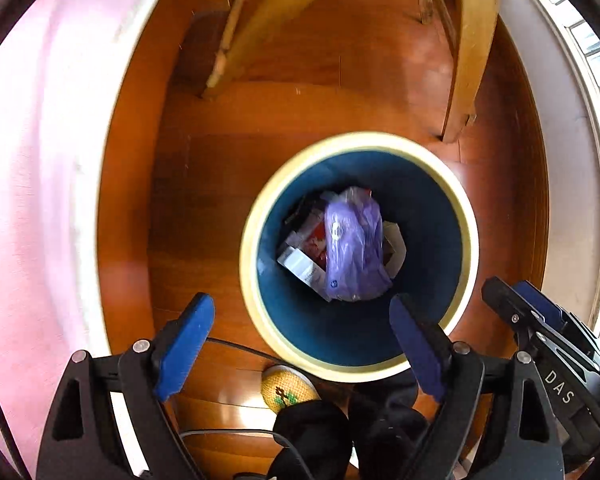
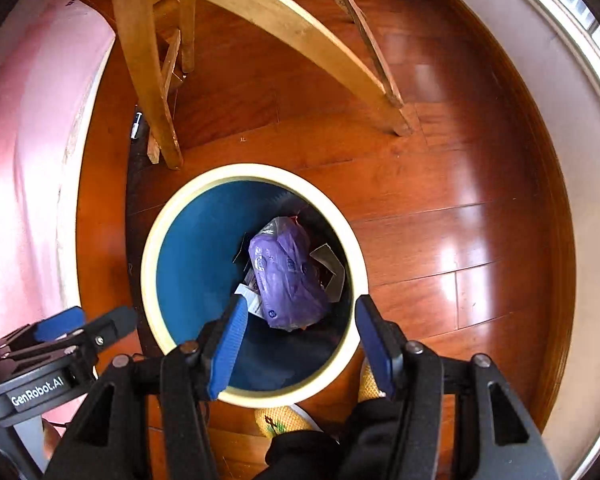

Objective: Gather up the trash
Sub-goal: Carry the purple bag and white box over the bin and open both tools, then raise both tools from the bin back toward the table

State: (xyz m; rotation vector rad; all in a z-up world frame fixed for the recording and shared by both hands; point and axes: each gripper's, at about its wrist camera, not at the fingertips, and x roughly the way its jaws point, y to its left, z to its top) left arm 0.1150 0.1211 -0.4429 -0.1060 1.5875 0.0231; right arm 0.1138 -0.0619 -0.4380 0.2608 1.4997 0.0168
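Observation:
A round bin with a cream rim (image 1: 256,216) (image 2: 152,240) and a dark blue inside stands on the wooden floor. Down at its bottom lies a crumpled purple plastic bag (image 1: 354,248) (image 2: 288,280) on top of paper and packaging scraps (image 1: 302,258) (image 2: 330,264). My left gripper (image 1: 302,330) points straight down over the bin's near edge, jaws wide open and empty. My right gripper (image 2: 300,326) hangs over the bin too, jaws open with nothing between the pads. Each gripper shows at the edge of the other's view, the right gripper (image 1: 540,320) and the left gripper (image 2: 76,328).
Pale wooden chair legs (image 1: 466,80) (image 2: 148,80) stand just behind the bin. A pink cloth (image 1: 32,160) (image 2: 24,140) hangs at the left, a white wall base (image 2: 572,160) at the right. The person's yellow slippers (image 1: 288,386) (image 2: 280,418) and dark trousers are below the grippers. A pen (image 2: 136,126) lies by a chair leg.

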